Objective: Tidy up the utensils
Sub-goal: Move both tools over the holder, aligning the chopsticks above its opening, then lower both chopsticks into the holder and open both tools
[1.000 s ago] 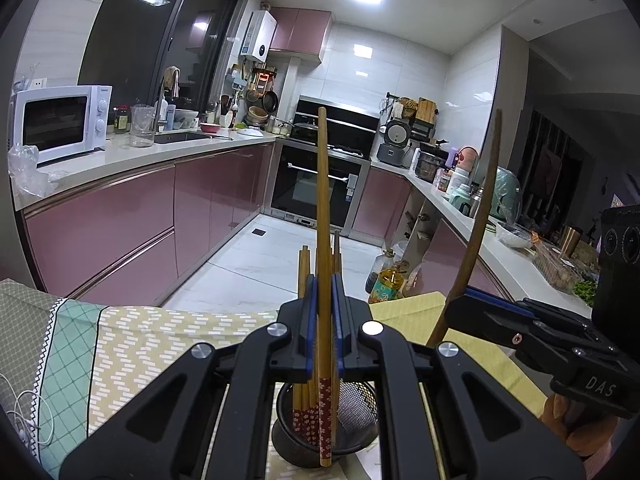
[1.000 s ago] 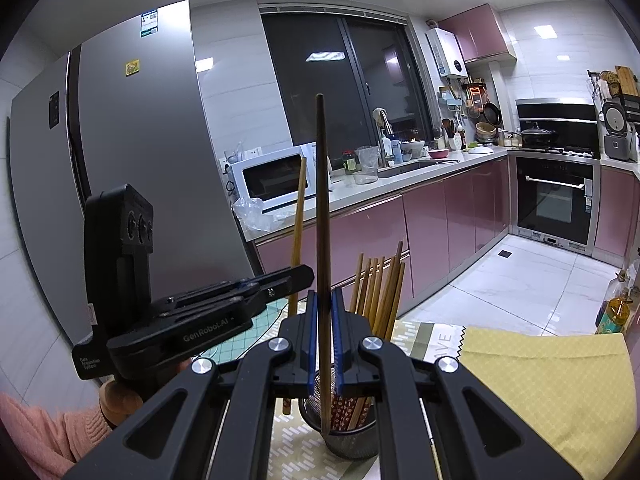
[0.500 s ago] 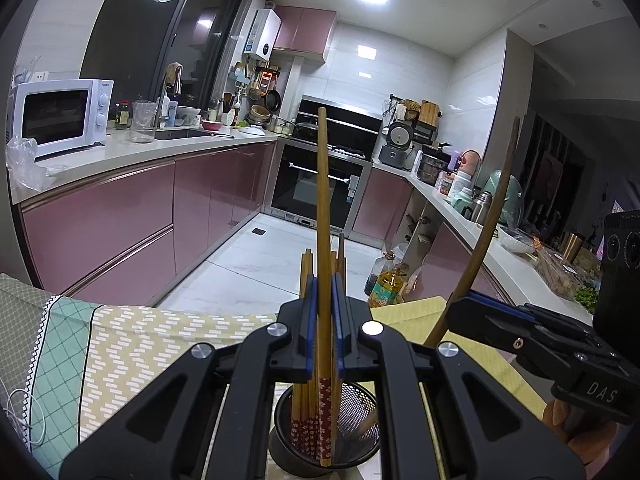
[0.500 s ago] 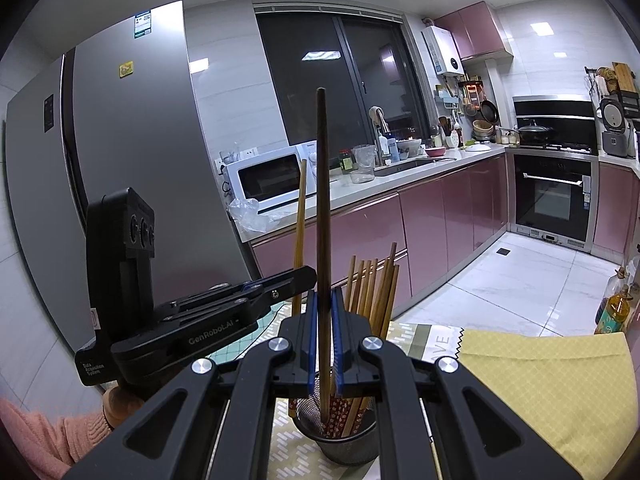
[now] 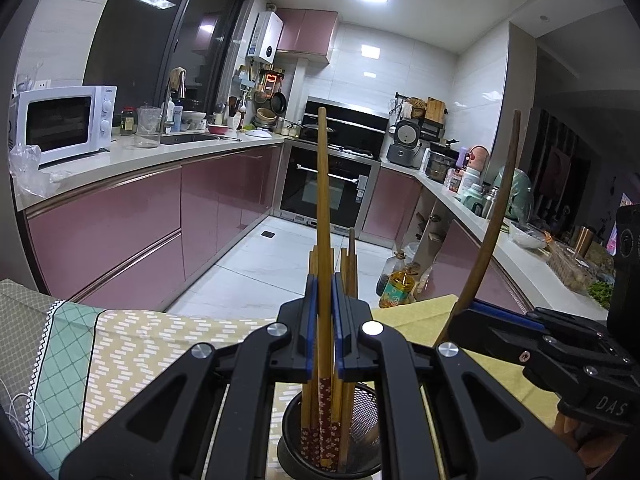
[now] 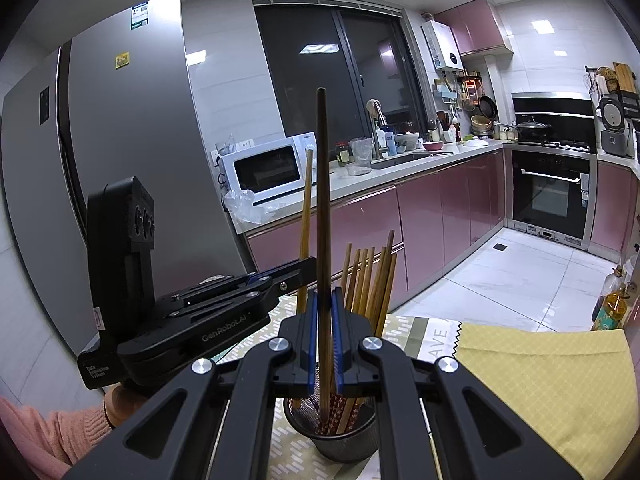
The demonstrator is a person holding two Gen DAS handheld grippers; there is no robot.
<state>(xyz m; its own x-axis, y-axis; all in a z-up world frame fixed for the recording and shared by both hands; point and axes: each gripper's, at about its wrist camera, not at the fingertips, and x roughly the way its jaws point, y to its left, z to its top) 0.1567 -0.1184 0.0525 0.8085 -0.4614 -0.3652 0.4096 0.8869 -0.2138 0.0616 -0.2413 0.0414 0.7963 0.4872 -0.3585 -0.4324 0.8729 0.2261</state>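
Light chopstick (image 5: 323, 216), centre of left wrist view: pale wood, smooth, red patterned lower end. Dark chopstick (image 6: 323, 220), centre of right wrist view: dark wood, smooth, slight sheen. Holder (image 6: 344, 436), bottom centre: perforated metal mesh, dull grey. Left gripper (image 5: 325, 332) and right gripper (image 6: 324, 344): matt black plastic, blue pads, shiny metal screws. Tablecloth (image 5: 132, 344): woven cloth, matt, printed pattern. Cabinets (image 5: 120, 220), left: glossy pink fronts. Fridge (image 6: 120, 140), upper left: brushed metal. Sleeve (image 6: 48, 436), lower left: pink knit.
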